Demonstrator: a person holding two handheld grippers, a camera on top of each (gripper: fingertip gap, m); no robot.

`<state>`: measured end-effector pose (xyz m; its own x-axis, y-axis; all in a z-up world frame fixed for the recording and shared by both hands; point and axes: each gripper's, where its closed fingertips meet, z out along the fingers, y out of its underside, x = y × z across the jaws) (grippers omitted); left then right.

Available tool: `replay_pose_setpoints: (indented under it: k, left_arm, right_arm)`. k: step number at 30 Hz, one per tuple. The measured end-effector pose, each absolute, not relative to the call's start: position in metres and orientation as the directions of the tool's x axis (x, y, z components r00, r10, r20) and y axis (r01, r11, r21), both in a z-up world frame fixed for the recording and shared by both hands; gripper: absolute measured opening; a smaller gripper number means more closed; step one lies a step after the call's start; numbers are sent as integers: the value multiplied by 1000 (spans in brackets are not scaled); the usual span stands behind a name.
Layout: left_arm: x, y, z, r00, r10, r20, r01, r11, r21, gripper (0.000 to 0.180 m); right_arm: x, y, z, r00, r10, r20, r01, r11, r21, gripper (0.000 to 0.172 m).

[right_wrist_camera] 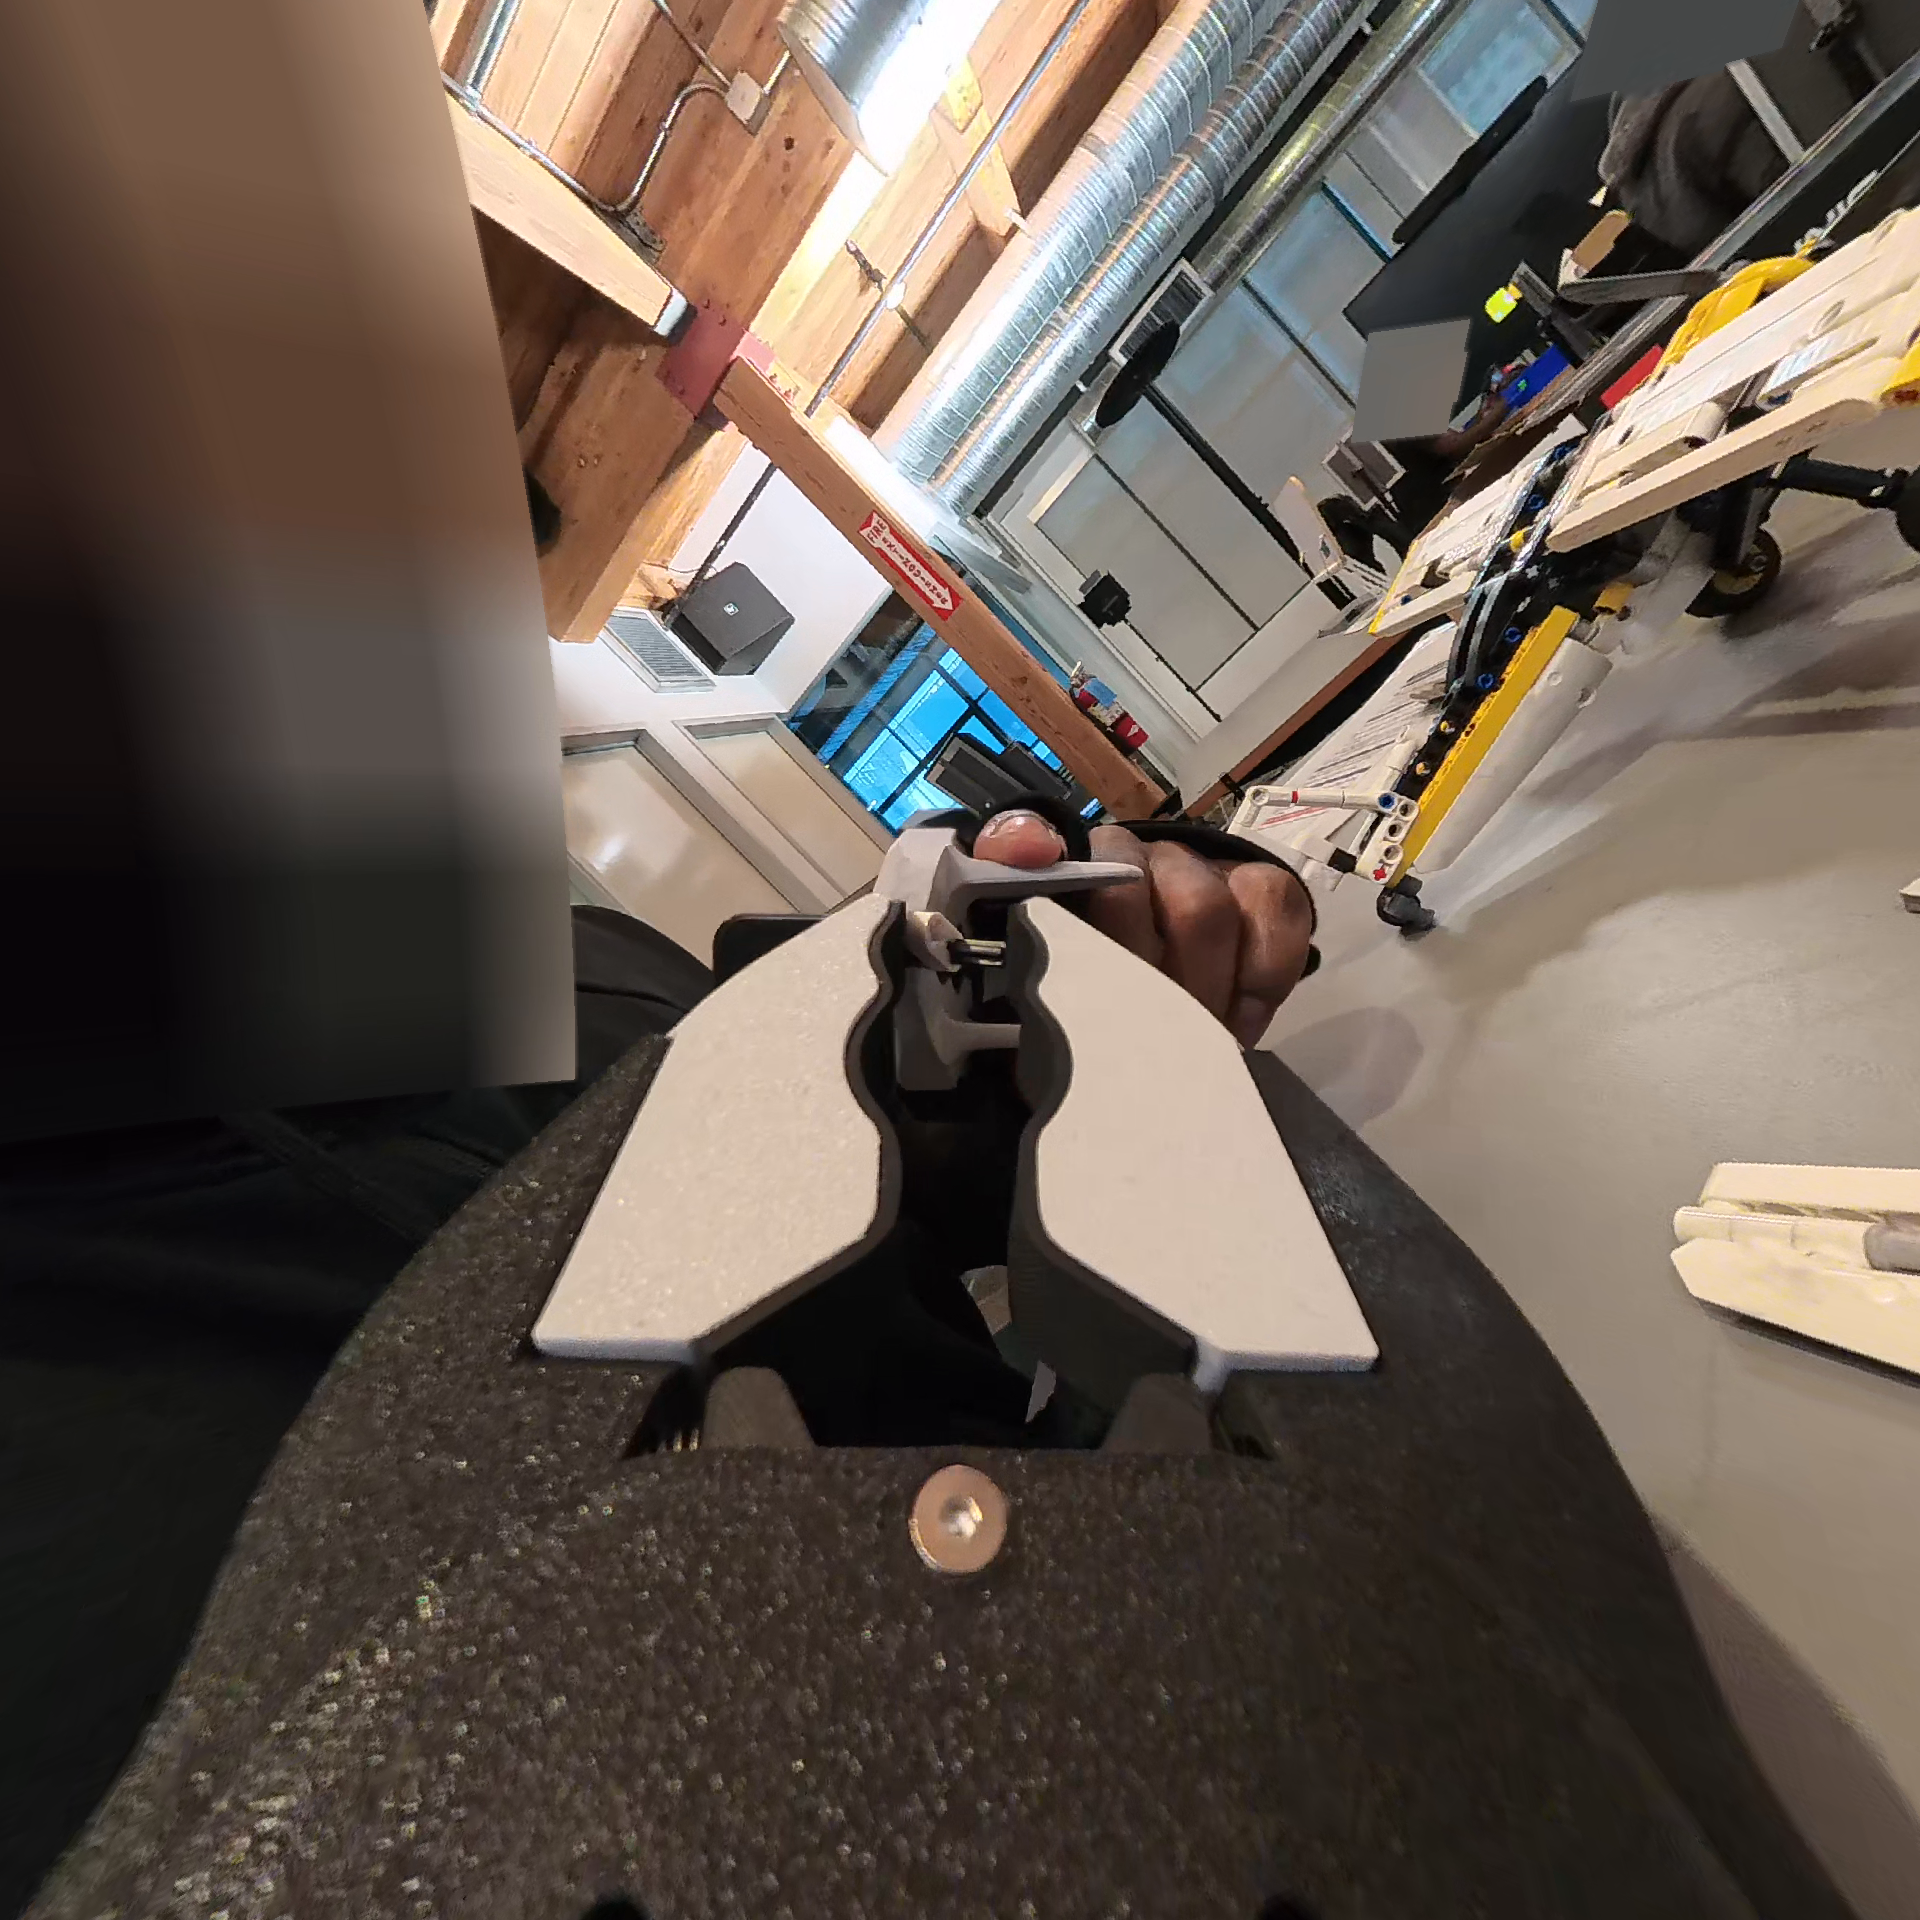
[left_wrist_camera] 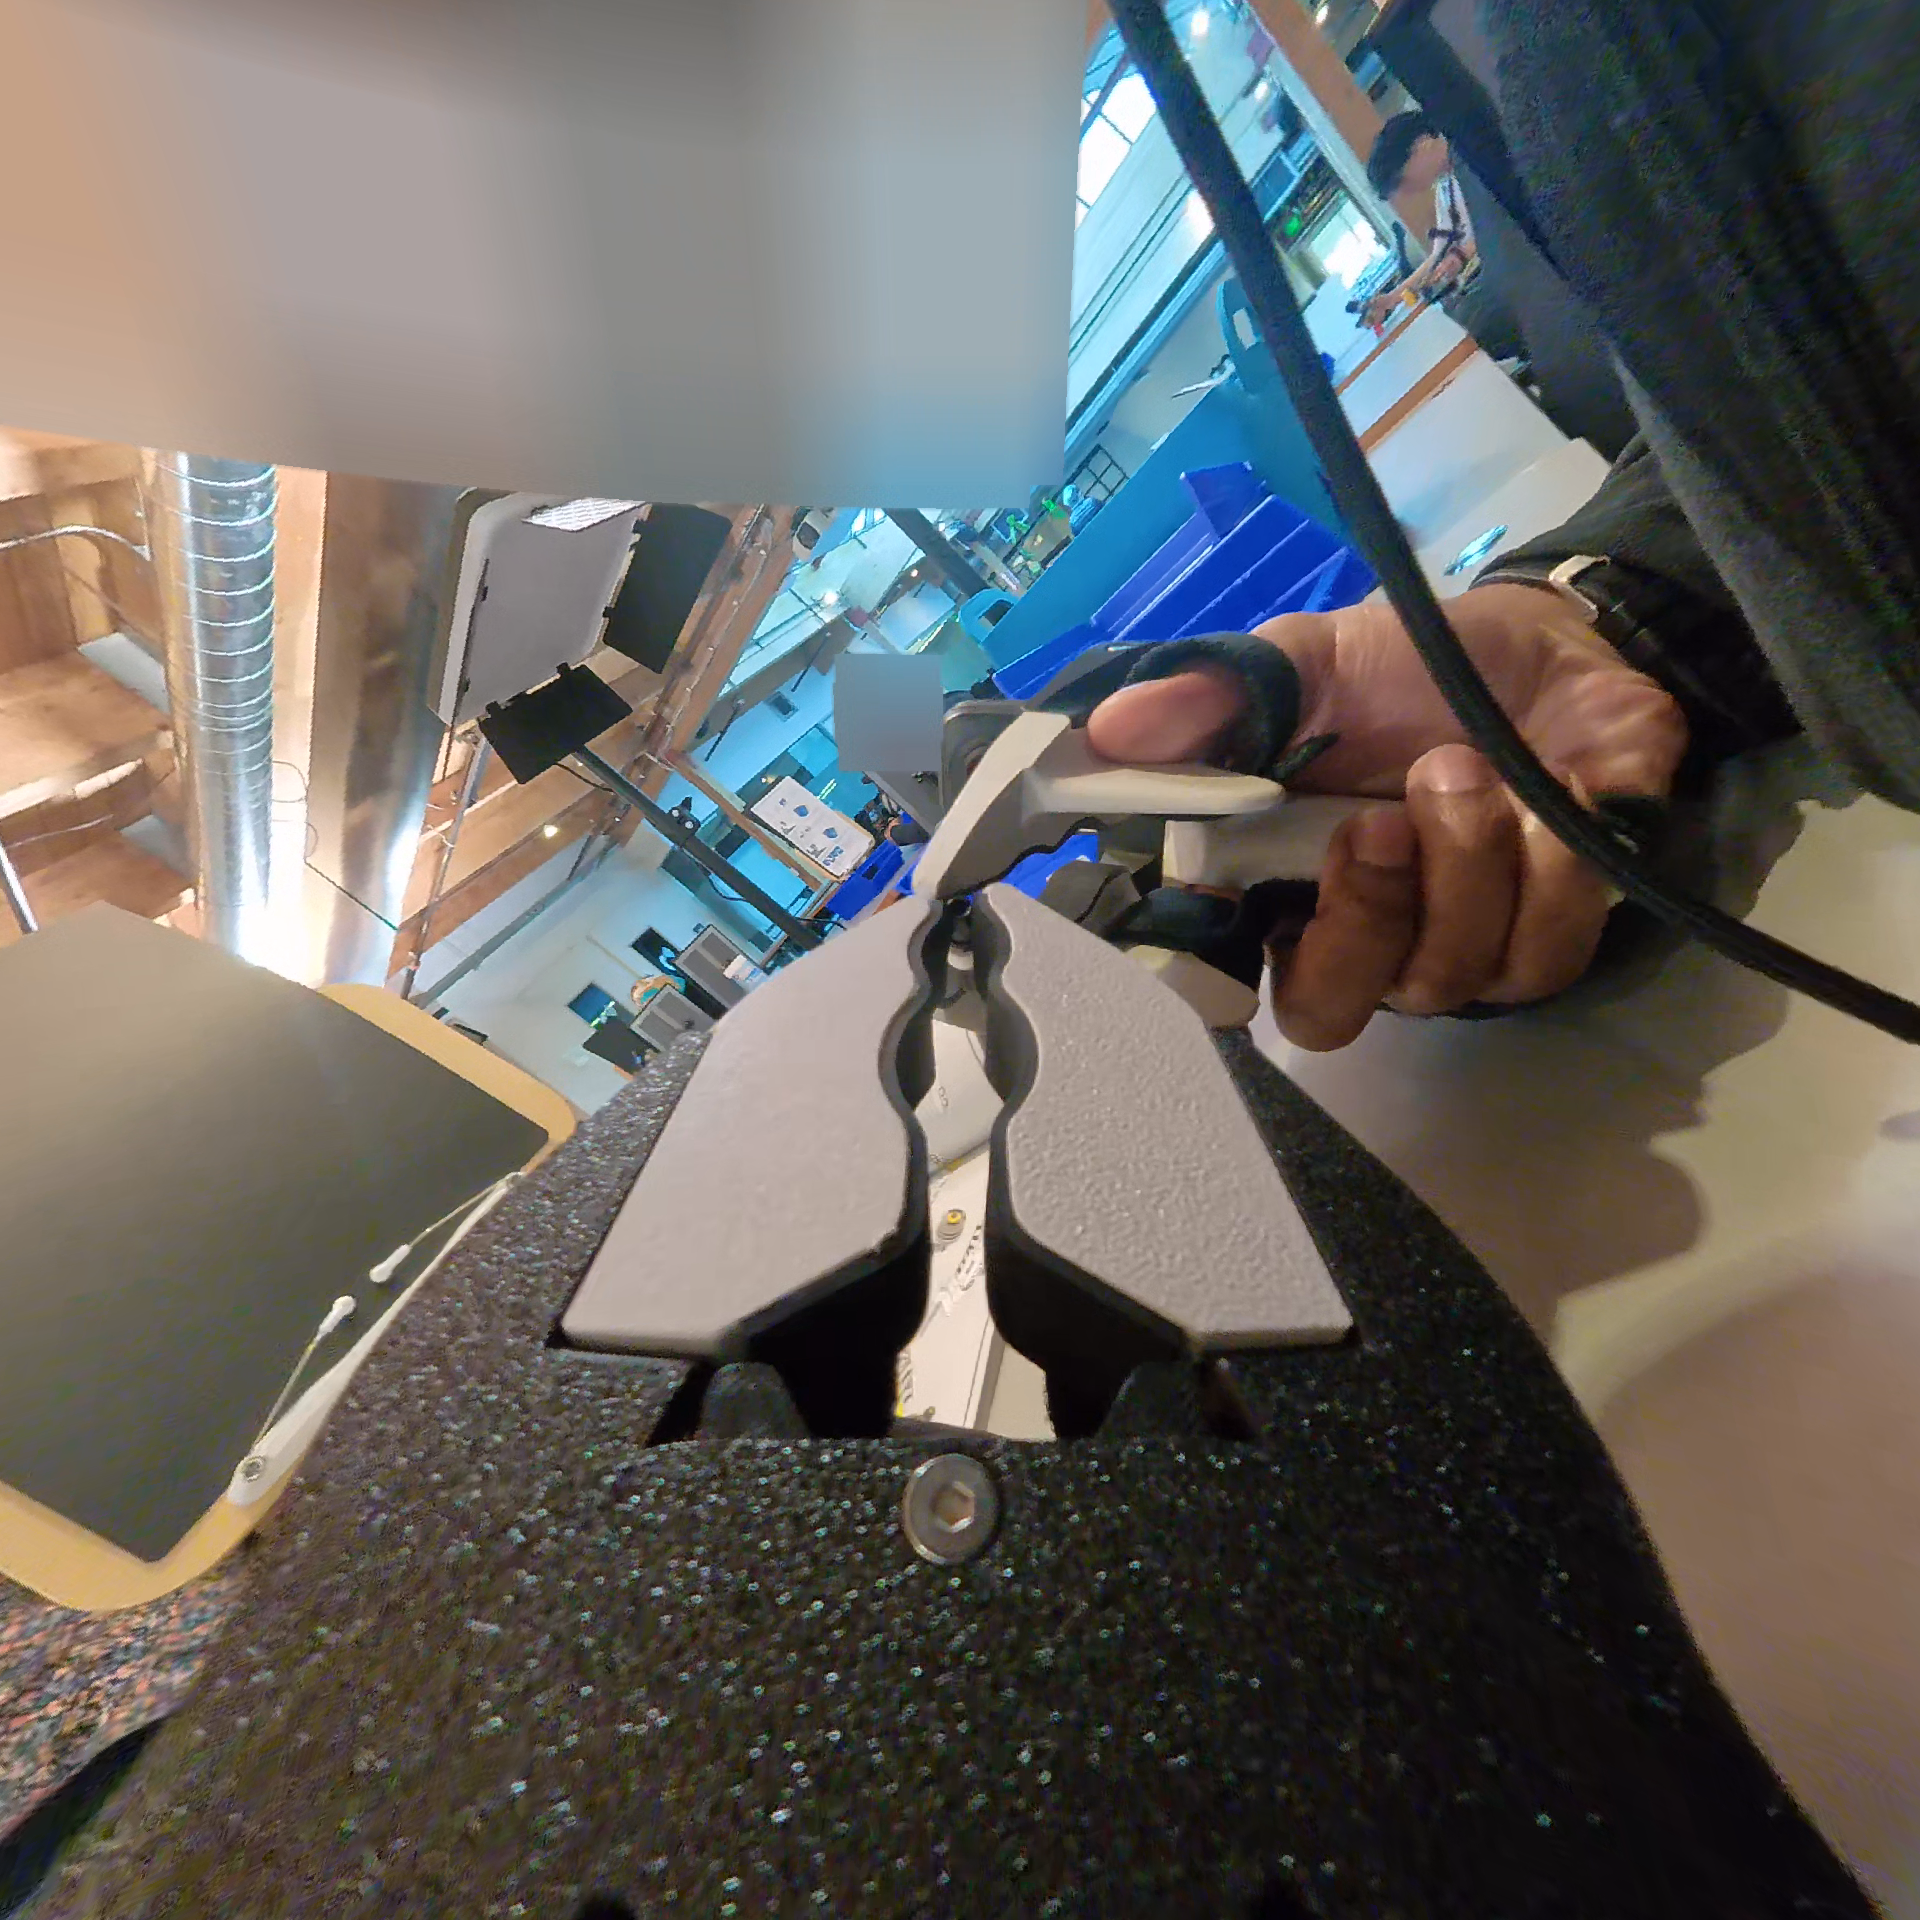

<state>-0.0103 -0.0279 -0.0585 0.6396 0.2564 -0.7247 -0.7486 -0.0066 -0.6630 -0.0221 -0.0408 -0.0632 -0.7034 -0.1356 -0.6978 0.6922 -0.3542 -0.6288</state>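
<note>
My two grippers face each other, tip to tip, above a grey table [right_wrist_camera: 1621, 1049]. My left gripper [left_wrist_camera: 961, 914] is shut on a small white brick piece [right_wrist_camera: 928, 940] with a black pin [right_wrist_camera: 985, 952] sticking out sideways. The piece shows only as a small white and black bit [left_wrist_camera: 958, 951] at the left fingertips. My right gripper [right_wrist_camera: 951, 925] has its fingers apart, straddling the left gripper's tips [right_wrist_camera: 925, 1039]. The piece and pin span the gap between the right pads. I cannot tell whether those pads press on them. One right finger [left_wrist_camera: 997, 800] shows in the left wrist view.
A large white and yellow brick model [right_wrist_camera: 1558, 468] stands at the far right of the table. A white panel part [right_wrist_camera: 1808, 1268] lies near the right. A black pad on a tan board [left_wrist_camera: 208, 1195] is at the left. A black cable [left_wrist_camera: 1299, 416] hangs across. Less than 4 cm separates the two grippers' tips.
</note>
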Motion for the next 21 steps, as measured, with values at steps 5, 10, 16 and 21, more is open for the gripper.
replay_pose_setpoints:
  k: [5,10,16,21]
  left_arm:
    - [-10,-27,-59,586,267,-765,-786,-44,-617,5]
    - [-10,-26,-61,558,267,-785,-802,-68,-593,5]
    - [-11,-26,-61,549,275,-789,-806,-78,-587,5]
    - [-14,-27,-63,579,269,-770,-785,-71,-616,5]
  right_arm:
    - [-23,-40,-65,-707,-114,-698,686,-354,-636,22]
    - [-23,-40,-66,-710,-105,-696,681,-353,-642,19]
    - [-23,-40,-69,-714,-83,-695,676,-342,-653,22]
    - [-24,-40,-70,-717,-61,-695,669,-341,-660,19]
